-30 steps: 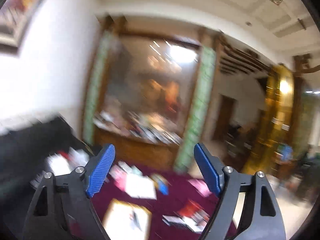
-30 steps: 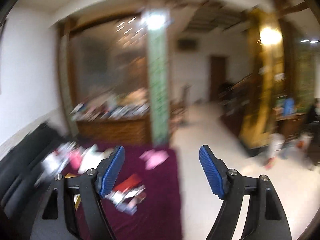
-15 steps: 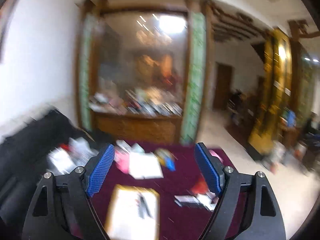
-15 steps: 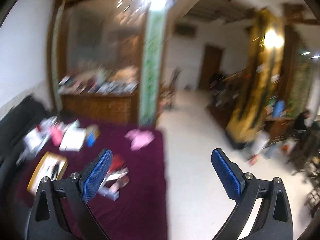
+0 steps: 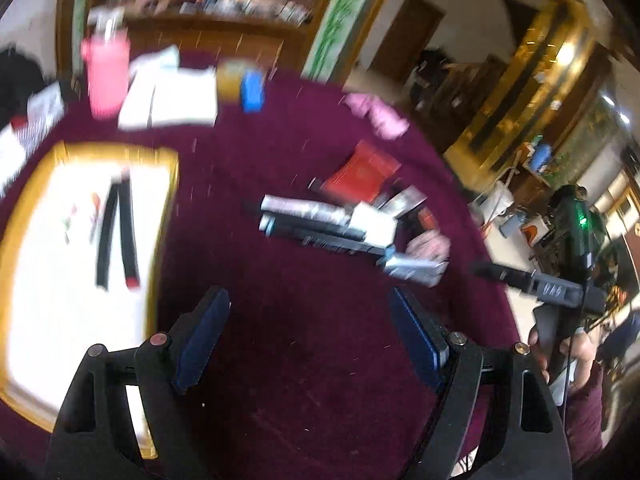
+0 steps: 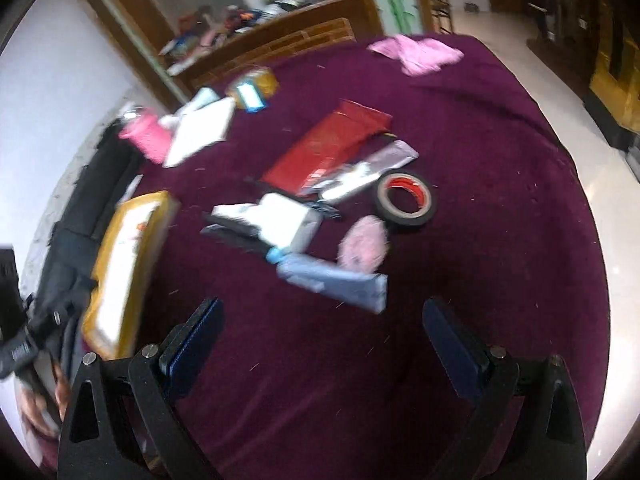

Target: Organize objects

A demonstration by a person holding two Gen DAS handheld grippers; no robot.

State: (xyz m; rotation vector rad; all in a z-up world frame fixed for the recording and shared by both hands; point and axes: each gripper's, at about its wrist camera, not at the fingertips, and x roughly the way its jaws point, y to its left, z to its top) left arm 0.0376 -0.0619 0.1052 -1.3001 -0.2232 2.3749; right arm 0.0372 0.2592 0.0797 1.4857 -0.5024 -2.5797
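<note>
A heap of objects lies on the purple tablecloth (image 6: pixel 500 160): a red packet (image 6: pixel 324 148), silver tubes (image 6: pixel 360 176), a white box (image 6: pixel 286 220), a pale blue tube (image 6: pixel 332 276), a pink puff (image 6: pixel 364 244) and a tape roll (image 6: pixel 405 199). The heap also shows in the left wrist view (image 5: pixel 344 220). A yellow-rimmed tray (image 5: pixel 80 248) holds black sticks (image 5: pixel 116 232). My left gripper (image 5: pixel 310 340) is open and empty above the cloth. My right gripper (image 6: pixel 320 344) is open and empty, just short of the blue tube.
A pink cup (image 5: pixel 105 76), white papers (image 5: pixel 168 92), a blue item (image 5: pixel 253 90) and a pink cloth (image 5: pixel 378 114) lie at the far side. A black sofa (image 6: pixel 84 216) runs along the left. The table edge drops to the floor (image 6: pixel 600 184) on the right.
Both grippers have tilted down from facing the room to facing the tabletop and moved closer to the heap. Both stay open and empty.
</note>
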